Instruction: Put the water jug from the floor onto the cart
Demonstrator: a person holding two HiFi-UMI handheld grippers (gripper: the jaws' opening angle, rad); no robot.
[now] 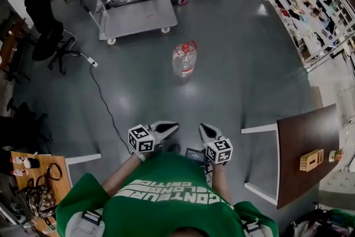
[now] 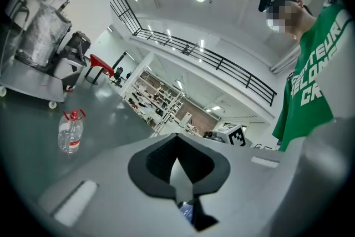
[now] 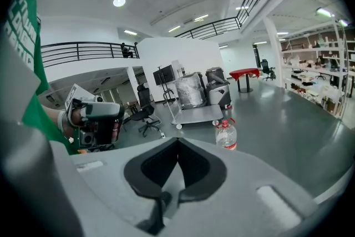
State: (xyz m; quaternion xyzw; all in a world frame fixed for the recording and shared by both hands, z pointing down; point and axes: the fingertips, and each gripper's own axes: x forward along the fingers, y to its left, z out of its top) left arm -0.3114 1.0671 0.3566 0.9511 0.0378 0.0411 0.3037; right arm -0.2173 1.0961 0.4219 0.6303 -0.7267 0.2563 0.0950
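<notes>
Open floor (image 1: 249, 80) surrounds the water jug (image 1: 184, 59), with the cart (image 1: 138, 18) edge beyond it. My left gripper (image 1: 171, 127) and right gripper (image 1: 205, 129), closed and empty, sit well short of the jug.

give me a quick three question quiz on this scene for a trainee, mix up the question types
1. Where does the clear plastic water jug with the red cap and handle stand?
2. True or false: the left gripper is clamped on the jug.
3. In the head view, where is the grey flat platform cart relative to the jug? A: beyond it, farther from the person. B: between it and the person. C: right under it.

Key
1. On the grey floor, apart from the cart and ahead of the person.
2. False: its jaws are shut and empty.
3. A
</notes>
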